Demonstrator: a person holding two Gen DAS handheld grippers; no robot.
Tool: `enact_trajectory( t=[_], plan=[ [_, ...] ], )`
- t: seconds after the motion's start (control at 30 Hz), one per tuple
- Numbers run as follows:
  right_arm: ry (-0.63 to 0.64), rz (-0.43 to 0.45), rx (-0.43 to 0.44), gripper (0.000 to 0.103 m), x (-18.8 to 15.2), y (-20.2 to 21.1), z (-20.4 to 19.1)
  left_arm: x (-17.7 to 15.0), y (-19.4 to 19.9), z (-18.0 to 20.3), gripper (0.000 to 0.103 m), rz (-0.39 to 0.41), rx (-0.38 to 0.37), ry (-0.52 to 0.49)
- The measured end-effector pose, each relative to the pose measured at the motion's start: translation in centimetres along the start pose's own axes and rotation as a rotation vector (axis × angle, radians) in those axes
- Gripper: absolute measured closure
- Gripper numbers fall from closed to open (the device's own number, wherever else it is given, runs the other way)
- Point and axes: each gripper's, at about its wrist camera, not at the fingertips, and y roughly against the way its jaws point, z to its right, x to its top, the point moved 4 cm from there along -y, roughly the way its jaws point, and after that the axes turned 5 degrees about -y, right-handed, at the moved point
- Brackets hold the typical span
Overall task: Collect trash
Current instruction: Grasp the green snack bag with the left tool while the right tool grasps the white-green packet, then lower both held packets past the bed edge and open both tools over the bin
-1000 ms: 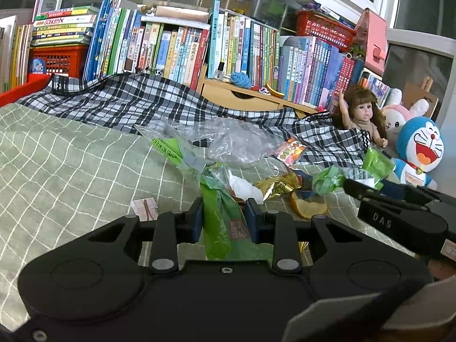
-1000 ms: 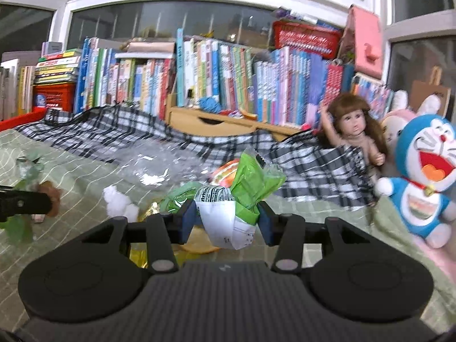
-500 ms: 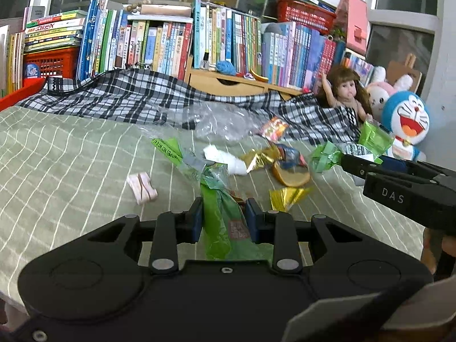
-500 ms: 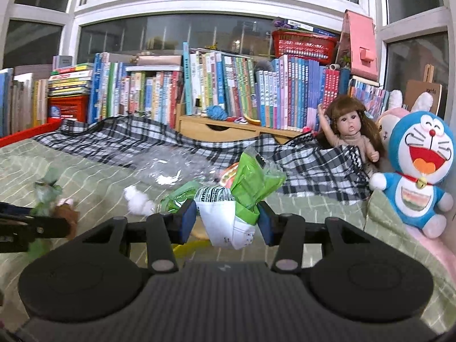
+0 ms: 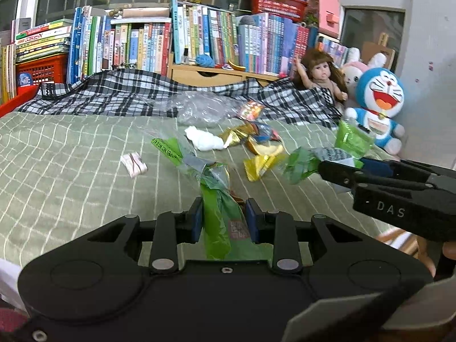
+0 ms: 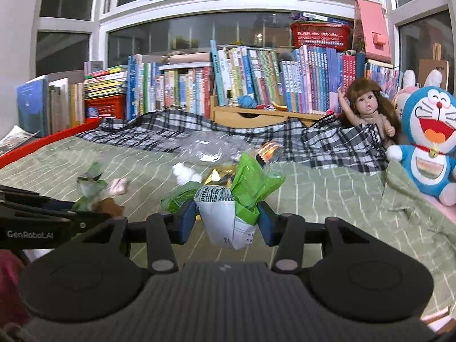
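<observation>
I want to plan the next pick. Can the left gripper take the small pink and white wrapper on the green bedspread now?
Probably not yet. The left gripper is shut on a green wrapper, so it has no free grip. The path to the pink and white wrapper looks free; nothing lies on it.

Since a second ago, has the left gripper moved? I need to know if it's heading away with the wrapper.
Yes. The left gripper, shut on the green wrapper, has pulled back from the bookshelf; more bedspread shows.

Green checked bed (image 5: 71, 176); scattered wrappers (image 5: 256, 139), white tissue (image 5: 203, 139), perhaps clear plastic (image 5: 199, 108)
</observation>
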Motion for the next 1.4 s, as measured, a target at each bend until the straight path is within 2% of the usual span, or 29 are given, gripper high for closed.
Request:
enact_trajectory(
  t=[0.37, 0.6, 0.83, 1.0, 1.4],
  plan=[
    [-0.009, -0.046, 0.058, 0.051, -3.0, 3.2, -0.7, -3.5, 2.7, 1.9, 0.074, -0.049, -0.043, -0.014],
    [-0.020, -0.105, 0.097, 0.051, -5.4, 4.6, -1.1, -5.7, 4.0, 2.6, 0.074, -0.096, -0.068, -0.022],
    [-0.038, -0.173, 0.124, 0.051, -7.8, 5.7, -1.3, -9.0, 4.8, 2.9, 0.074, -0.186, -0.104, -0.018],
    [-0.039, -0.234, 0.143, 0.051, -9.7, 5.9, -1.8, -11.4, 4.3, 2.3, 0.074, -0.292, -0.189, 0.011],
    [-0.015, -0.463, 0.154, 0.051, -15.0, 2.4, -2.1, -16.9, 0.5, 1.2, 0.074, -0.509, -0.165, 0.016]
  ],
)
